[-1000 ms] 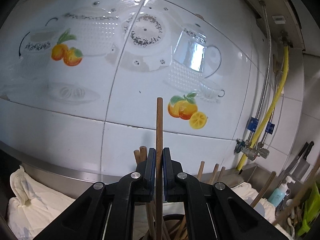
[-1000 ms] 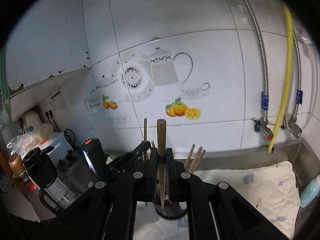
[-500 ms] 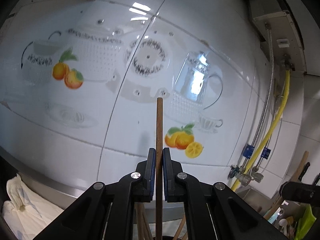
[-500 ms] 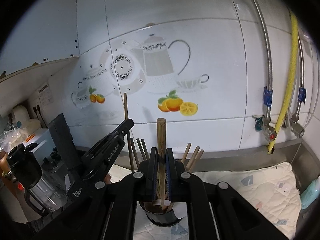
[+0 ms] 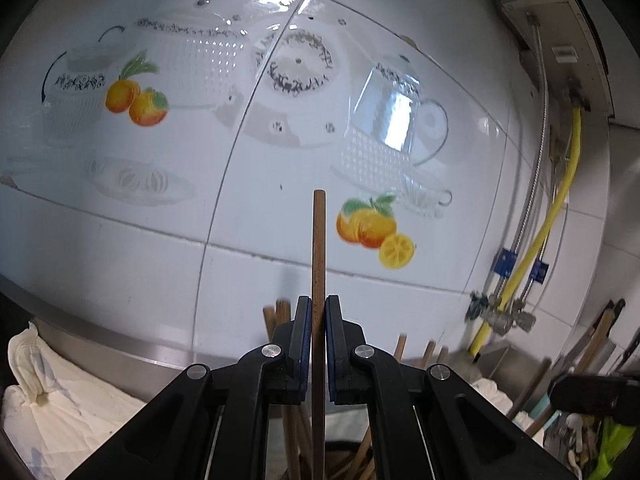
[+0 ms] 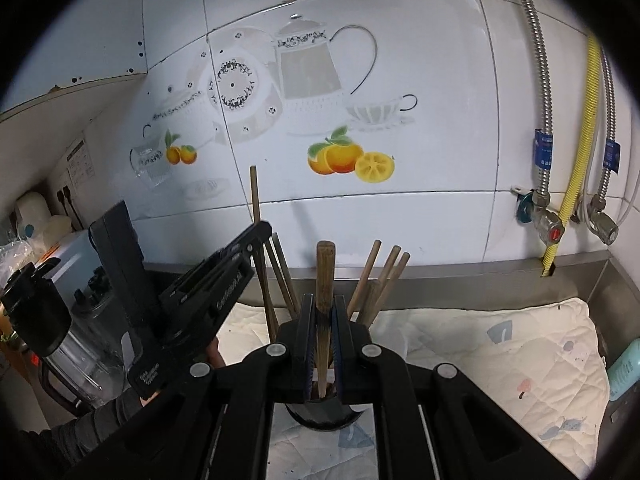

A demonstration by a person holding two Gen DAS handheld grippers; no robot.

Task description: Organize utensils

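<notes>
My left gripper (image 5: 319, 312) is shut on a thin wooden stick (image 5: 319, 248) that stands upright, its lower end reaching down among other wooden handles (image 5: 401, 346) below. In the right wrist view the same left gripper (image 6: 264, 236) comes in from the left and holds the stick (image 6: 254, 196) over a dark round holder (image 6: 326, 414). My right gripper (image 6: 324, 308) is shut on a thicker bamboo handle (image 6: 325, 272), upright above that holder, with several wooden sticks (image 6: 384, 276) fanning out behind it.
A quilted white cloth (image 6: 500, 352) covers the steel counter under the holder. A blender jug (image 6: 52, 320) and appliances stand at the left. Pipes and a yellow hose (image 6: 580, 152) run down the tiled wall at the right. A teal bottle (image 6: 624, 368) sits at the right edge.
The right gripper has sunk with its bamboo handle closer to the holder. The left gripper with its stick rose a little, then came back down beside the holder.
</notes>
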